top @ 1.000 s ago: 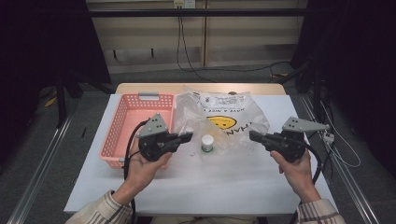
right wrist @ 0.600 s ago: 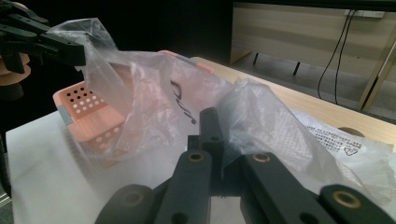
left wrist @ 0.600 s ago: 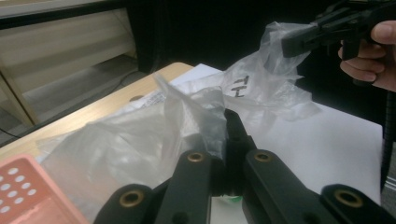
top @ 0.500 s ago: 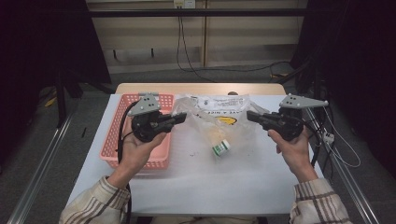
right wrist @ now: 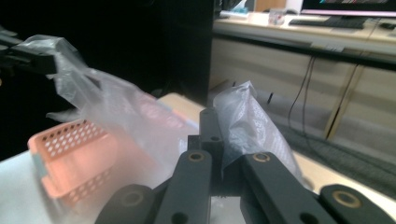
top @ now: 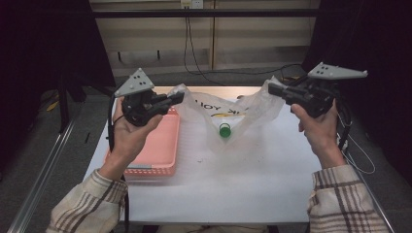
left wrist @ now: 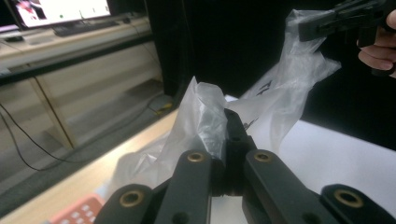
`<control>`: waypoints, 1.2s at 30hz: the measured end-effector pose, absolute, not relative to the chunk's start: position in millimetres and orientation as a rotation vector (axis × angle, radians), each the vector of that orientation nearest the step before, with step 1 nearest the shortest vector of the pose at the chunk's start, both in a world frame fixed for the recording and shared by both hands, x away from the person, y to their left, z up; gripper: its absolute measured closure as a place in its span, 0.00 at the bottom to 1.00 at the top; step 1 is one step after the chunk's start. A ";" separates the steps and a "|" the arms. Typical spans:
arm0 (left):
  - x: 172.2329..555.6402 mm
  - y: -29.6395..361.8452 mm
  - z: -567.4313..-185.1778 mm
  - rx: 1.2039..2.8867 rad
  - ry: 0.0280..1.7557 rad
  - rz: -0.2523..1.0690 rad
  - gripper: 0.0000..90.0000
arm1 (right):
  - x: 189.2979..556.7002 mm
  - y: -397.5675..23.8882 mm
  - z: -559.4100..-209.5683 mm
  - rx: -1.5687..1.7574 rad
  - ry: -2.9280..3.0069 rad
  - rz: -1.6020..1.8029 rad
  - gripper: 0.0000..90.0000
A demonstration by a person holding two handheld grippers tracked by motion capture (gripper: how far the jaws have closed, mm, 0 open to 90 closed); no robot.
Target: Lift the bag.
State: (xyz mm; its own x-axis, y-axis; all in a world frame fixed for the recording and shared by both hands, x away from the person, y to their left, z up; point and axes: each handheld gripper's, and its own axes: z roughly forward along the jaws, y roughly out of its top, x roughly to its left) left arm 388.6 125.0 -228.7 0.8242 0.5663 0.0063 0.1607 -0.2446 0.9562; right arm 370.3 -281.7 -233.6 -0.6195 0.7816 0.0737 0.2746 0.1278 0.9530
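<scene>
1. A white table [top: 252,189] stands before dark curtains and a pale cabinet wall.
2. A pink basket [top: 158,145] lies on the table, left of the bag.
3. The left gripper [top: 177,98] is clamped on the bag's left corner, above the basket's far edge.
4. The clear bag [top: 228,114] hangs stretched between both grippers, above the table; a green-capped bottle [top: 224,130] sags in its lowest fold.
5. The right gripper [top: 272,89] pinches the bag's right corner.
6. Risk: the thin film could slip from either pinch, or the bottle's weight could tip it out through the slack mouth.
</scene>
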 end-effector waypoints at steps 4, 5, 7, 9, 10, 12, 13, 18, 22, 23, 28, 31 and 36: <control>387.9 131.2 -208.0 1.788 0.552 0.446 1.00 | 377.2 -289.4 -210.4 1.032 1.920 1.518 1.00; 387.5 132.5 -204.1 1.780 0.551 0.451 1.00 | 378.7 -290.5 -205.6 1.033 1.911 1.519 1.00; 388.1 134.4 -197.6 1.771 0.555 0.469 1.00 | 380.8 -291.6 -196.5 1.025 1.891 1.529 1.00; 391.4 137.0 -192.0 1.764 0.564 0.481 1.00 | 382.1 -291.2 -186.4 1.013 1.875 1.536 1.00; 394.3 139.1 -188.7 1.754 0.573 0.487 1.00 | 382.7 -291.0 -183.0 1.005 1.868 1.540 1.00; 399.5 142.6 -182.3 1.744 0.591 0.499 1.00 | 383.4 -291.0 -172.9 0.991 1.853 1.538 1.00; 401.8 144.2 -179.4 1.739 0.597 0.507 1.00 | 384.3 -291.9 -166.3 0.984 1.838 1.548 1.00; 412.5 149.5 -162.6 1.706 0.633 0.526 1.00 | 392.5 -292.4 -145.2 0.990 1.811 1.536 1.00; 413.2 145.9 -151.0 1.698 0.628 0.539 1.00 | 401.5 -288.7 -133.2 0.993 1.797 1.530 1.00; 413.5 145.8 -147.7 1.688 0.630 0.543 1.00 | 403.4 -288.0 -129.9 0.990 1.792 1.534 1.00; 417.4 143.6 -139.5 1.687 0.638 0.563 1.00 | 413.4 -287.5 -122.6 1.002 1.770 1.549 1.00; 423.8 140.9 -152.2 1.703 0.657 0.549 1.00 | 418.8 -285.9 -135.4 1.024 1.792 1.527 1.00; 432.5 139.1 -184.3 1.748 0.683 0.500 1.00 | 425.8 -294.3 -164.5 1.079 1.802 1.520 1.00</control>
